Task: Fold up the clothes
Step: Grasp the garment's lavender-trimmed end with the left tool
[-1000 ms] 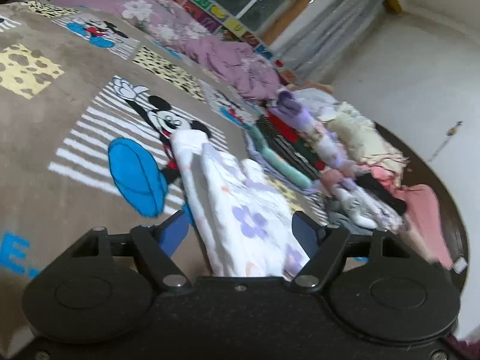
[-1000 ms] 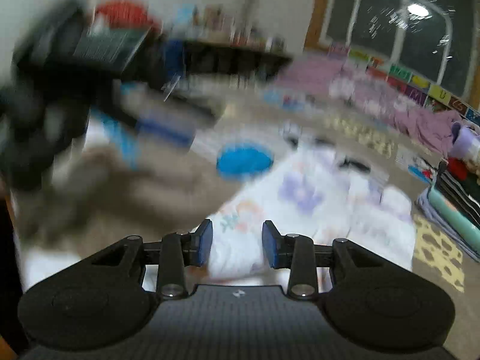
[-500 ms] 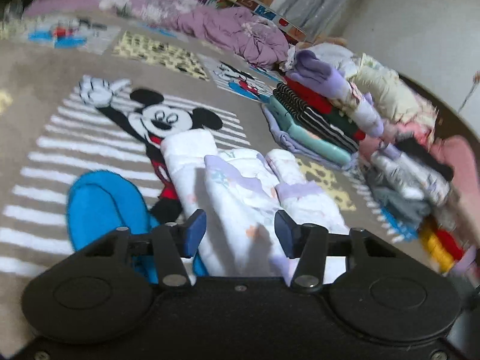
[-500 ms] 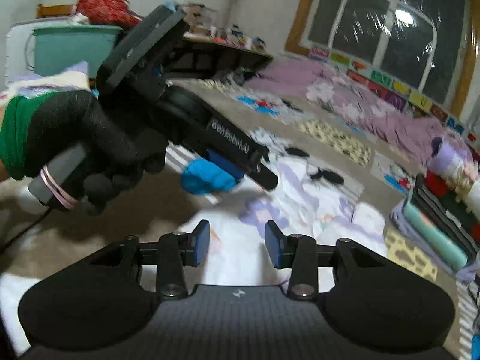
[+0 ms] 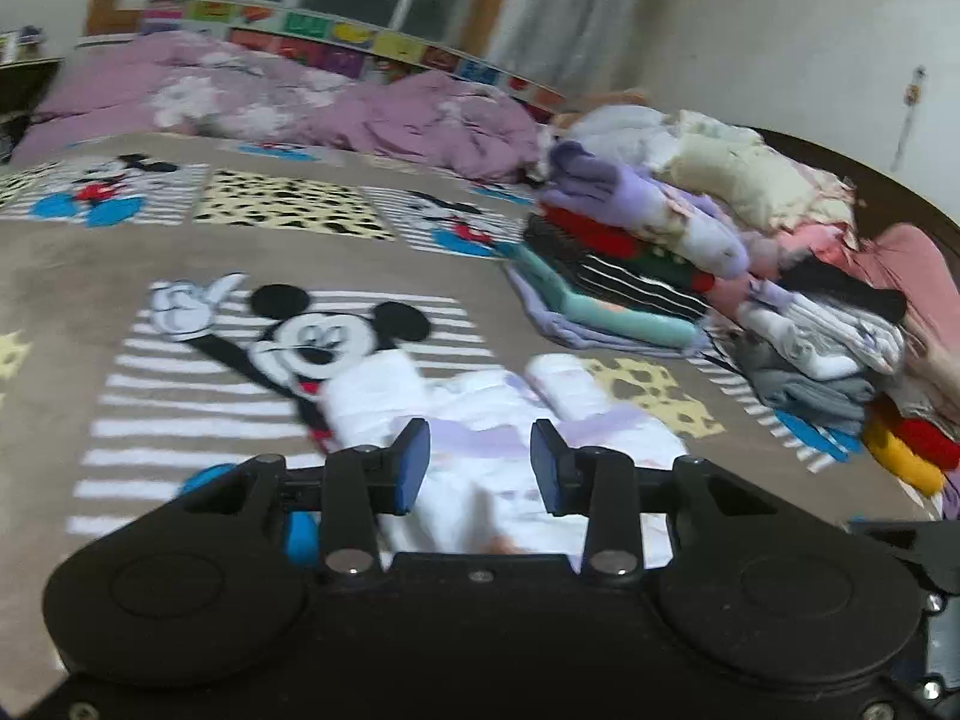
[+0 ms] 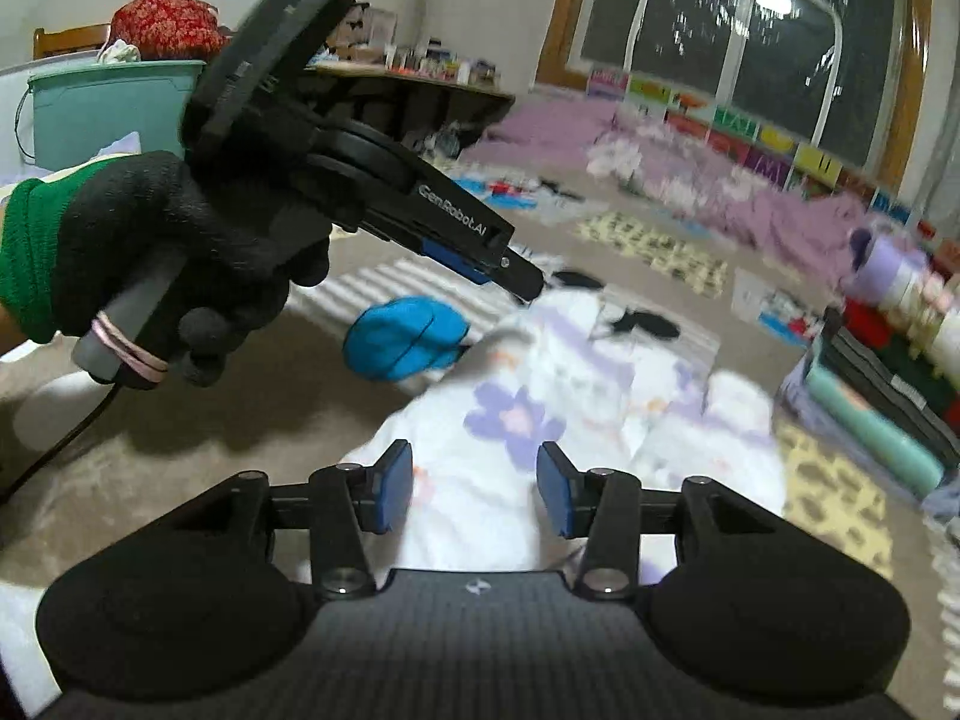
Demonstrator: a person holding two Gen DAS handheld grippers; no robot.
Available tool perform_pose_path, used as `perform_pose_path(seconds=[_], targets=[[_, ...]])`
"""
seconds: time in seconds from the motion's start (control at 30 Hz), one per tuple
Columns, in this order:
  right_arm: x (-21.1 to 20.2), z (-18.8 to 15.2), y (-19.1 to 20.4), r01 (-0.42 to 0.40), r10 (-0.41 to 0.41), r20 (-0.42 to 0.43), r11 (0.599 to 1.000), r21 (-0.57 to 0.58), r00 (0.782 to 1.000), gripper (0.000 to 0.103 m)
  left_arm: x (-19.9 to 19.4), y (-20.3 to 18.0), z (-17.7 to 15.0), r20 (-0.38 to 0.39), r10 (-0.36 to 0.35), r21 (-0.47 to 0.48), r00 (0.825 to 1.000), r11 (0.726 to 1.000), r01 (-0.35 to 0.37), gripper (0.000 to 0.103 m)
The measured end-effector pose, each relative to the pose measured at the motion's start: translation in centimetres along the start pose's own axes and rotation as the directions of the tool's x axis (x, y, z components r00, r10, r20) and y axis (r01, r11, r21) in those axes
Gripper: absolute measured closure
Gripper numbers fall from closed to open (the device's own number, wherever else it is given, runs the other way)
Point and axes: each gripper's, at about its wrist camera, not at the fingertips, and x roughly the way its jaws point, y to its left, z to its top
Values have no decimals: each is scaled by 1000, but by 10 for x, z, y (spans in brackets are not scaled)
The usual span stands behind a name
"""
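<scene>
On the bed, over a brown cartoon-mouse blanket (image 5: 180, 228), lies the task's thing: a white flower-print garment (image 6: 540, 396), partly folded into a long bundle and just beside the printed mouse's blue shoe.

The left tool (image 5: 480, 465) has just been closing; its blue pads stand partly apart with the cloth between them, and whether they press on it cannot be told, since the near fabric is blurred. In the right wrist view its tip reaches the garment's far edge, where the cloth looks slightly lifted. A black-gloved hand (image 6: 180, 252) with a green cuff carries it. The right tool (image 6: 474, 489) has just been opening, and its pads stand apart over the near end of the garment, gripping nothing.

To do this fold well, I judge the left tool should pinch all layers at the edge, not just the top one, and carry them across low and flat. The right tool would best pin the near end.

A stack of folded clothes (image 5: 630, 276) sits at the bed's right side, with looser clothes behind. A purple quilt (image 5: 360, 108) is bunched along the far edge under a dark window (image 6: 750, 30). A teal bin (image 6: 102, 108) stands near the wall.
</scene>
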Motion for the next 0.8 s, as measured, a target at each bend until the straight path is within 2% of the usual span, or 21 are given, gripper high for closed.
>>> perform_pose_path(seconds=[0.1, 0.13, 0.23, 0.3, 0.43, 0.5, 0.57, 0.7, 0.8], targets=[[13, -5, -5, 1, 0, -29, 1000, 20, 1000, 47, 21, -6, -3, -63, -12, 45, 998, 999, 15, 68], [19, -7, -7, -16, 18, -55, 999, 44, 998, 47, 38, -4, -6, -130, 23, 52, 991, 999, -17, 67], [29, -11, -8, -30, 36, -87, 997, 73, 996, 47, 45, 2, -8, -136, -12, 30, 991, 999, 16, 67], [30, -11, -5, -18, 24, -84, 998, 66, 996, 47, 41, 3, 0, -139, -32, 60, 990, 997, 41, 67], [19, -11, 4, 17, -15, -50, 999, 37, 999, 47, 29, 10, 20, -28, -6, 66, 1000, 998, 8, 68], [18, -14, 5, 23, -22, -41, 999, 33, 999, 47, 40, 10, 26, -21, 4, 74, 1000, 997, -2, 68], [18, -17, 6, 26, -25, -39, 999, 30, 999, 46, 59, 11, 26, -54, 24, 89, 998, 996, -19, 68], [21, -18, 3, 11, -8, -53, 998, 55, 999, 46, 96, 4, 10, -152, 65, 194, 986, 980, -35, 66], [25, -18, 2, -2, 7, -72, 997, 71, 997, 46, 98, 1, 12, -166, 77, 212, 983, 976, -41, 66]])
